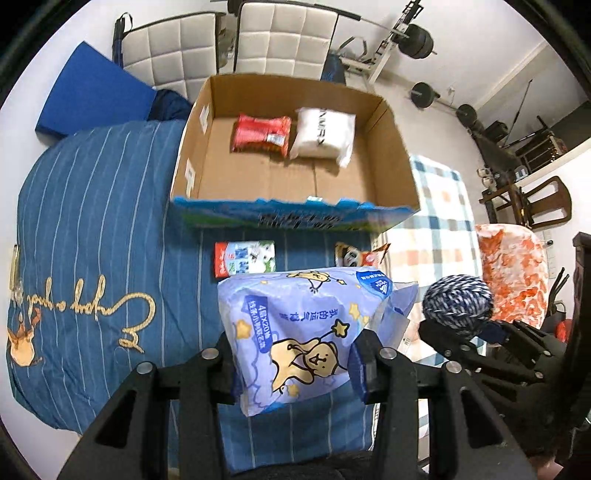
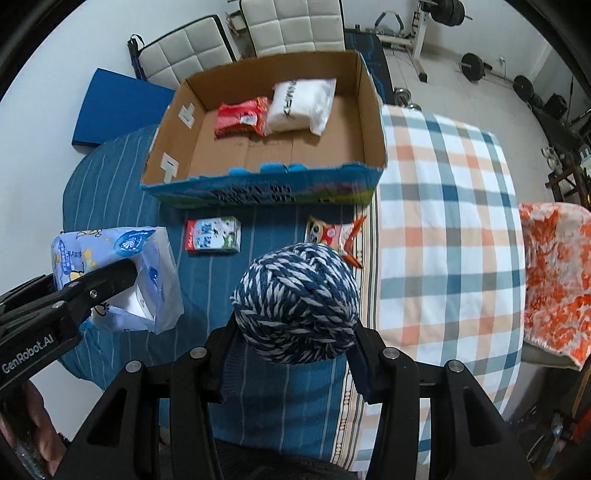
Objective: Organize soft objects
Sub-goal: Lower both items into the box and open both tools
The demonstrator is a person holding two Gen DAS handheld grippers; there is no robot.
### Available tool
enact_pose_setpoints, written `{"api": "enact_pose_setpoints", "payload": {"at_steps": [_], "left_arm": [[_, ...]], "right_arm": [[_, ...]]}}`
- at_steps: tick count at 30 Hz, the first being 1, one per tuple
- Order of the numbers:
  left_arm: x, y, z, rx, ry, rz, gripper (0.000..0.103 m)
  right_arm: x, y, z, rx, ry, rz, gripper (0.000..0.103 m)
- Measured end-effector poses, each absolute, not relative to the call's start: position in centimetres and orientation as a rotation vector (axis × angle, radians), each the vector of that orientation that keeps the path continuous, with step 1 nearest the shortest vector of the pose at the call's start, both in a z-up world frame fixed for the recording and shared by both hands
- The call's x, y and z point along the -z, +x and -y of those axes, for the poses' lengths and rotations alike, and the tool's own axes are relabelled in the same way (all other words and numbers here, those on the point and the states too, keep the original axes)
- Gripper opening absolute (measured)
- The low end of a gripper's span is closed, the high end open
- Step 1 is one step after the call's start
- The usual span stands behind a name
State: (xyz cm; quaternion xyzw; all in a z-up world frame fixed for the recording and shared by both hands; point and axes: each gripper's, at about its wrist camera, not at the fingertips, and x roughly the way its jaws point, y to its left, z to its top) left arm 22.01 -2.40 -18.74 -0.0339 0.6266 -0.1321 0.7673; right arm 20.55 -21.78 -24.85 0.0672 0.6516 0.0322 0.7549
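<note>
My left gripper (image 1: 295, 365) is shut on a lilac tissue pack with cartoon dogs (image 1: 295, 332) and holds it above the blue striped quilt (image 1: 96, 236). The pack also shows in the right wrist view (image 2: 122, 273). My right gripper (image 2: 295, 347) is shut on a blue-and-white yarn ball (image 2: 295, 302), which shows in the left wrist view (image 1: 458, 306) to the right of the pack. Ahead lies an open cardboard box (image 1: 391, 155), (image 2: 373, 122) holding a red packet (image 1: 262, 133), (image 2: 242, 116) and a white pack (image 1: 323, 133), (image 2: 301, 103).
A small red-green-white tissue pack (image 1: 245, 257), (image 2: 213, 234) and an orange snack packet (image 1: 360, 254), (image 2: 334, 232) lie on the quilt before the box. A plaid blanket (image 2: 443, 221) lies right, an orange cloth (image 2: 557, 273) beyond it. White chairs (image 2: 288, 26) and gym weights stand behind.
</note>
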Motion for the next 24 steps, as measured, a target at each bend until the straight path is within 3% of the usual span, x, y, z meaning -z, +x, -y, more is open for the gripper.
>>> {"api": "enact_pose_setpoints", "payload": {"at_steps": [14,24], "left_arm": [[17.7,30.9,2.2,0.29,-0.076,-1.312,0.04],[25.5,40.5,3.3,0.282,-0.076,-1.474,0.04]], "right_arm": [[22.9,27.2,22.5,-0.066,0.176,-1.359,0.052],[28.2,37.3,22.5,-0.063,0.208,-1.425,0.052]]}}
